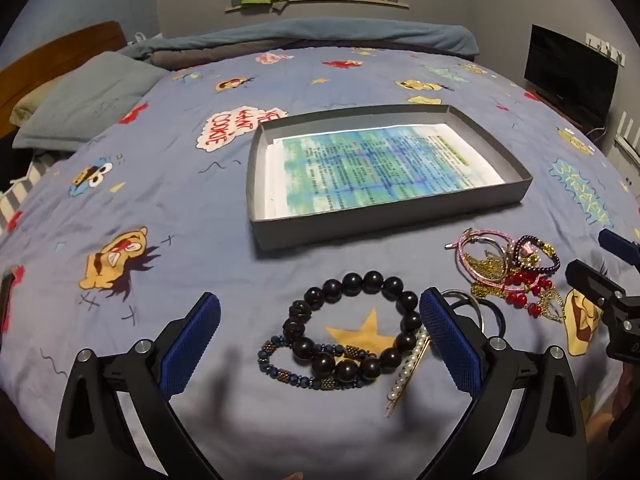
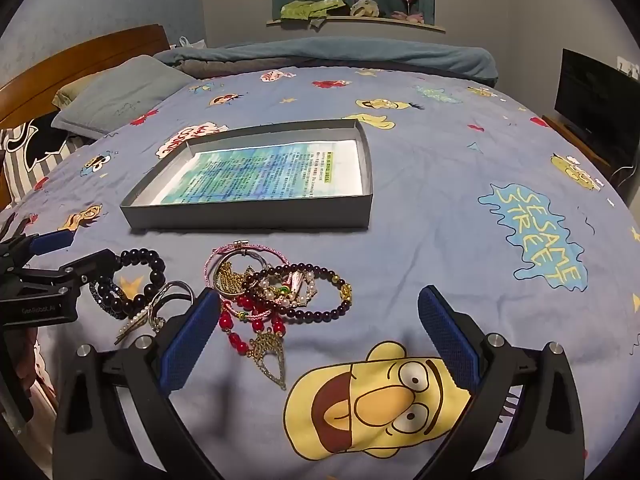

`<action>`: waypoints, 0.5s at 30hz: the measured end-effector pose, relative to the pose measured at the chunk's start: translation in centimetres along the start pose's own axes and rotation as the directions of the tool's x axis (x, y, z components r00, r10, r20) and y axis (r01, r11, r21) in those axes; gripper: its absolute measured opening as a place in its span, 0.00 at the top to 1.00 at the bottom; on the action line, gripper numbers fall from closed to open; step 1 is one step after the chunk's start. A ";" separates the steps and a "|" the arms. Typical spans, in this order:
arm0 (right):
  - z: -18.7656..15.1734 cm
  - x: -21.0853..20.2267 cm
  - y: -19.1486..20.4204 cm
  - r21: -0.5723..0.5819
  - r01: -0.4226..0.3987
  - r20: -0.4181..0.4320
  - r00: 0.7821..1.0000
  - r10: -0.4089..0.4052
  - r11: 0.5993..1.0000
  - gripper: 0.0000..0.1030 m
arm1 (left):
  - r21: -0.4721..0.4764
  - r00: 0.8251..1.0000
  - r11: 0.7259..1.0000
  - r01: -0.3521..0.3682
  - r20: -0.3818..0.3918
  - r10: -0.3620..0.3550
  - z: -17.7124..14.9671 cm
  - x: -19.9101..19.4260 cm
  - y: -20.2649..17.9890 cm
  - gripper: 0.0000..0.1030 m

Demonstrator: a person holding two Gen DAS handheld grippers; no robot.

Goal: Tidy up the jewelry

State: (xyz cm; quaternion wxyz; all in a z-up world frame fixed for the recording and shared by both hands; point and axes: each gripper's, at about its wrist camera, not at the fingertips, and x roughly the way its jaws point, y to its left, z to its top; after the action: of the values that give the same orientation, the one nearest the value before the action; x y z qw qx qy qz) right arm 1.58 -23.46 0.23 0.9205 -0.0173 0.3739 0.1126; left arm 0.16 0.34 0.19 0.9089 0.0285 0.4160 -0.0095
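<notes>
Left gripper: jaws spread wide, pinching nothing, poised low over a blue Sesame Street bedspread. Between the blue pads: a dark wooden bead bracelet, lying flat as a closed loop around a yellow star print. Overlapped at its near edge: a smaller blue-and-bronze bead bracelet, long axis running left to right. Just beside the right pad: a pearl hair clip, long axis slanted from near-left to far-right, far end tucked beside the pad. Behind that pad: thin metal bangles, partly hidden.

Right gripper: jaws likewise spread wide, holding nothing, positioned over a yellow cartoon face print. Beside its left pad: a tangled jewelry pile, comprising a pink cord bracelet, gold chain, a dark purple bead bracelet with long axis left to right, and red beads. Extending from the pile toward the camera: a gold filigree pendant, pointed tip toward the camera. Pile located well right of the wooden bracelet, bangles between.

Beyond all jewelry: a shallow grey cardboard box lid, open side up, lined with a printed sheet, long axis left to right, containing no jewelry. Further back: pillow, folded blanket, wooden headboard, dark monitor at right.
</notes>
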 end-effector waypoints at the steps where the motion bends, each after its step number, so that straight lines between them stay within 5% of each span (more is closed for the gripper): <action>1: 0.0 0.0 0.0 0.001 -0.003 0.007 1.000 0.003 1.000 0.05 | -0.007 1.000 1.000 -0.003 0.002 0.003 0.0 0.2 0.4 0.04; 15: 0.1 0.1 0.0 -0.002 -0.007 -0.007 1.000 0.007 1.000 0.05 | -0.016 1.000 1.000 -0.021 0.004 0.021 -0.5 0.3 0.4 0.04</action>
State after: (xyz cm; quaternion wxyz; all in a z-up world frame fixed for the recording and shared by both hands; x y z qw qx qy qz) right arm 1.66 -23.39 0.21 0.9187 -0.0174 0.3771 0.1161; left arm 0.02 0.75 -0.36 0.9099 0.0257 0.4139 0.0031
